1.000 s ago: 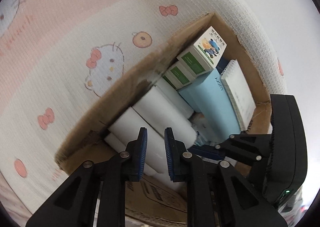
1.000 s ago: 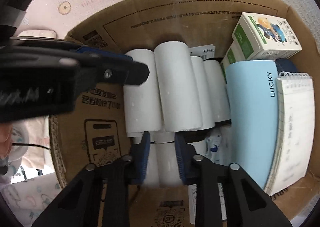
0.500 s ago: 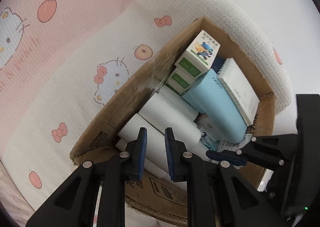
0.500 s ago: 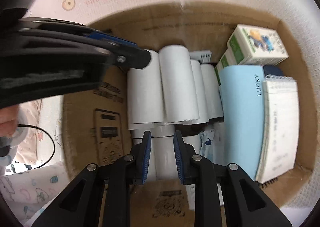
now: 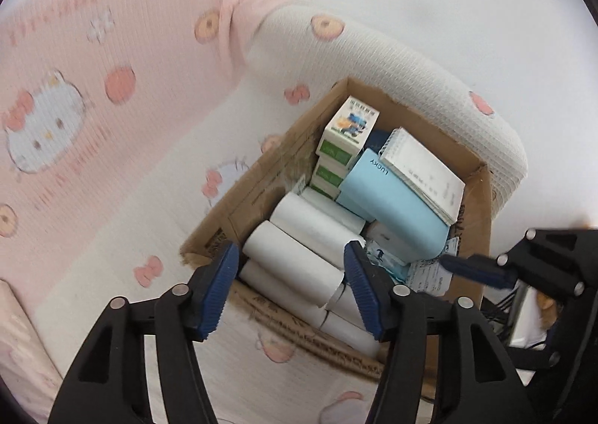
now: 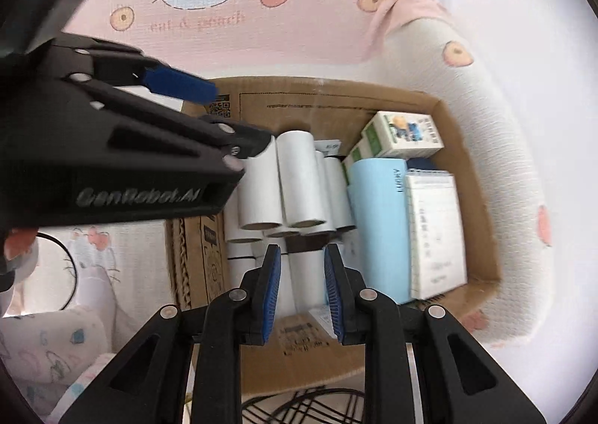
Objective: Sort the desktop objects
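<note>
Box: open brown cardboard box (image 6: 482, 237), packed full.
Rolls: white paper rolls (image 6: 299, 181) lying stacked at 9 o'clock.
Cartons: green-and-white cartons (image 6: 405, 134) stacked at 1 o'clock.
Case: pale blue "LUCKY" case (image 6: 377, 226), probably leaning, centre.
Notepad: white spiral notepad (image 6: 435, 233) at 3 o'clock.

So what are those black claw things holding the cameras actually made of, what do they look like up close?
Each is a black plastic two-finger gripper with angular, cut-out arms joined by silver rivets. The fingertips carry blue ribbed rubber pads. The left gripper, seen from the right camera, has white "GenRobot.AI" lettering on its side. The right gripper is the same build. No sleeves show.
</note>
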{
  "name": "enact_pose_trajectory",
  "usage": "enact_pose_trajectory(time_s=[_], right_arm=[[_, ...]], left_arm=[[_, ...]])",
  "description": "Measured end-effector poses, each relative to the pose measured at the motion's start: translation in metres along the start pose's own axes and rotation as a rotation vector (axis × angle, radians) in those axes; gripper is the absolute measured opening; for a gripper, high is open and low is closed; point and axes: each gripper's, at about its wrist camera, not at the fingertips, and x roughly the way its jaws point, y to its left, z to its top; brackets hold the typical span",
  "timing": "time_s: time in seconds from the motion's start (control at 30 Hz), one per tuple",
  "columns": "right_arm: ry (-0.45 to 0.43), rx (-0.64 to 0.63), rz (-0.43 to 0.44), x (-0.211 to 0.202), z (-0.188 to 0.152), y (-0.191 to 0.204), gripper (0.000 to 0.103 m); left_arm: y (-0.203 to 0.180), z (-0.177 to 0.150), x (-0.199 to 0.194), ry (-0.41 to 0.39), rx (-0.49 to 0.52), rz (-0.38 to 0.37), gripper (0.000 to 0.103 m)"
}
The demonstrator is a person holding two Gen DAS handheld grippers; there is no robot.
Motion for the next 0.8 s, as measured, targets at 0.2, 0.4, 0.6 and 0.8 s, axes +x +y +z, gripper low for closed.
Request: enact_pose_trajectory(time_s=[0.2,0.4,0.6,0.8], right_arm=[[-0.005,0.049,-0.084,-0.017,-0.003,0.0,0.043],[-0.024,0.058,-0.142,-0.038,-0.006,0.009,0.063],[-0.018,0.069,-0.164,-0.047,-0.012,0.01,0.065],[-0.008,0.079,-0.195,-0.046,-0.013,0.007,0.065]], left_arm=[[0.008,-0.019,-0.017,-0.013,-0.035,0.016,0.071],[0.007,-0.036,-0.029,-0.016,-0.075,-0.013,0.073],[0.007,-0.047,-0.04,-0.025,-0.086,0.006,0.073],[0.013,-0.048,-0.044,-0.029,-0.114,0.005,0.073]])
